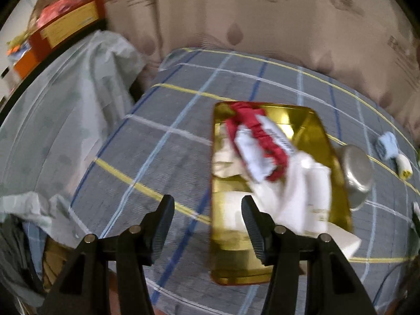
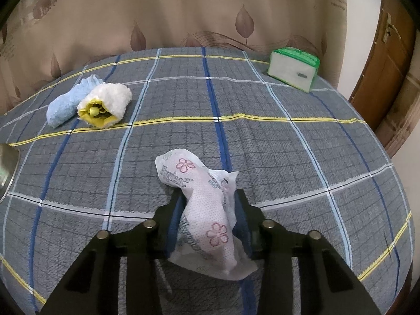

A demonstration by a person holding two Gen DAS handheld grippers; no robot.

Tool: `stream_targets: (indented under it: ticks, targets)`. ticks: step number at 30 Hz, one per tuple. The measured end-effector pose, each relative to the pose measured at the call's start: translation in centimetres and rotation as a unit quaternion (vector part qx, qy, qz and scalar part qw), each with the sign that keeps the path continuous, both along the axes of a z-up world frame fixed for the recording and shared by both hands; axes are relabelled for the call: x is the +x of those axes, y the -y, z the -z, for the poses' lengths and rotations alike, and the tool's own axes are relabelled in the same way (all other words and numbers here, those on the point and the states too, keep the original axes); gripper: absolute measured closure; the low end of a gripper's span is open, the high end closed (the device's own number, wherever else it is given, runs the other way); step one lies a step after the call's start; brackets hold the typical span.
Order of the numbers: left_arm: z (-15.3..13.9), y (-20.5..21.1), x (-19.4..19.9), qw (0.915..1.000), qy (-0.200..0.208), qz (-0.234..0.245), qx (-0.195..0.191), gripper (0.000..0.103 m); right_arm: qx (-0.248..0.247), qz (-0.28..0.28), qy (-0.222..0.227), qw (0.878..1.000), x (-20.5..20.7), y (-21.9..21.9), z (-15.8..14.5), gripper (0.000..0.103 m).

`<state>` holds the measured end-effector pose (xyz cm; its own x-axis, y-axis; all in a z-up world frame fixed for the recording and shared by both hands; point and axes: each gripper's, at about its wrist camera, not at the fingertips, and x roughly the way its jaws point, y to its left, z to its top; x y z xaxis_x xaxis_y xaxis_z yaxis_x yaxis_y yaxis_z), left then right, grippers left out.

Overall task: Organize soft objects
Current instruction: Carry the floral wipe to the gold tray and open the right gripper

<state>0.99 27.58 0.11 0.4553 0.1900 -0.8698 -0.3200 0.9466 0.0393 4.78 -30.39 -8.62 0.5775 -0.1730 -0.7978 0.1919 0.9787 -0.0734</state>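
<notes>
Now the right gripper (image 2: 208,207) clamps a floral tissue pack (image 2: 207,210) at lower centre — pickup step. Left gripper (image 1: 207,210) hangs apart, empty, beside the gold tray (image 1: 302,120) — next, carry the pack there.

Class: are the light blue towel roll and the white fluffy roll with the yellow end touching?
Touching: in the right wrist view the light blue towel roll lies pressed against the white fluffy roll.

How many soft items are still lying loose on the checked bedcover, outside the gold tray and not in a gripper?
2: the blue cloth and the white-and-yellow cloth touching it, far left. More may be hidden out of view.
</notes>
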Motion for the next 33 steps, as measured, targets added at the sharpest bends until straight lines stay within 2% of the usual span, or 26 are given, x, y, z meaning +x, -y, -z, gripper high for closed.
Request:
stream_targets:
  ticks: [6,10,18,23,29,33]
  targets:
    - [1.5,-2.4,-0.6,0.9993,-0.001,-0.038,-0.007,0.049,-0.007,-0.006,-0.003,1.000,-0.2,-1.3,-1.0,0.078]
    - [2.2,-3.2,-1.0,0.9984,0.001,-0.052,-0.021,0.049,-0.002,-0.025,-0.003,1.000,-0.5,-3.0,-2.4,0.079]
    - [3.0,-4.4,-1.6,0.9966,-0.001,-0.075,-0.032,0.049,0.008,-0.131,-0.007,0.991,-1.4,-10.8,-5.3,0.079]
    - [3.3,-4.9,-2.0,0.9959,-0.001,-0.082,-0.037,0.049,0.022,-0.211,-0.005,0.977,-1.8,-17.4,-6.7,0.079]
    - [3.1,-5.4,-2.2,0.9955,0.003,-0.090,-0.031,0.049,0.027,-0.314,-0.003,0.949,-2.4,-25.6,-7.8,0.079]
    - [3.1,-5.9,-2.4,0.9946,0.002,-0.099,-0.031,0.049,0.033,-0.361,0.002,0.932,-2.8,-30.0,-8.3,0.079]
